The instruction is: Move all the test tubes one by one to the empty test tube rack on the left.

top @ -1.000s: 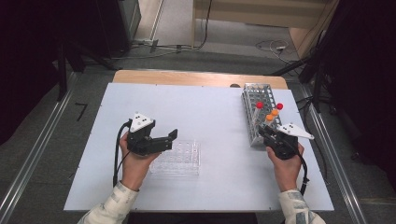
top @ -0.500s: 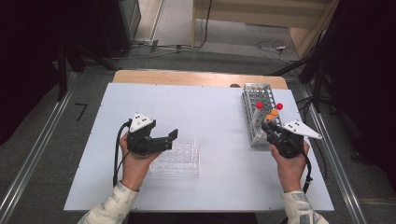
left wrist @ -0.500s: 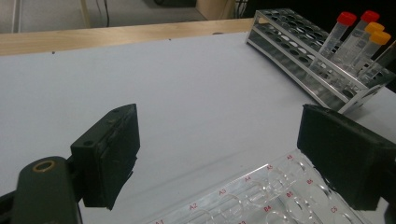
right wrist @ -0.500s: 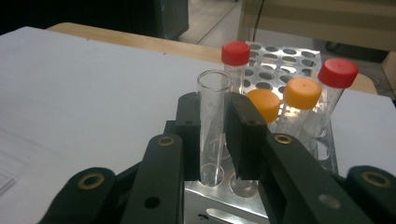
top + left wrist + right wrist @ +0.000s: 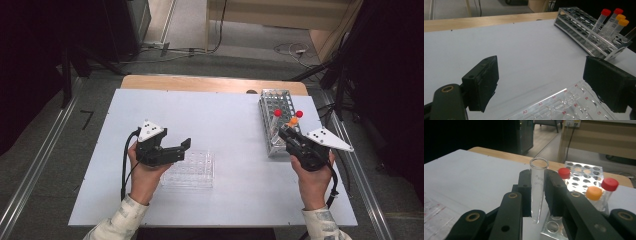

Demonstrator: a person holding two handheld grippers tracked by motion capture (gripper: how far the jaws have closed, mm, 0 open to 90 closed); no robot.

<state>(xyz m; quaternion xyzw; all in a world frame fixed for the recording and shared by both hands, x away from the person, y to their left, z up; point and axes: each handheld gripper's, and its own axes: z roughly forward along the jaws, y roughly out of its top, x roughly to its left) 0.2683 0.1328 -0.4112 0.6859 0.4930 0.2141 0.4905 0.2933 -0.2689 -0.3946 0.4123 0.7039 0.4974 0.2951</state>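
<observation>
I am counting two red caps [image 5: 605,12], two orange caps [image 5: 623,22] in the metal rack [image 5: 270,102] at two o'clock. My right gripper [image 5: 537,187] is pinching one uncapped tube [image 5: 537,190] — raised since earlier — while my left gripper [image 5: 541,80] is gaping over the clear tray [image 5: 192,170].

Even overhead light on the table, dark surroundings, soft close-up focus

In the high view we see the white table [image 5: 225,125] evenly and brightly lit from above, with only faint, soft shadows beneath the hands; beyond the table, left and right, the room falls into near black. In the left gripper view the table looks bluish, and the black pads nearest us are soft and grainy. In the right gripper view the clear tube [image 5: 537,190] catches small glints, while the floor behind the table blurs.
</observation>
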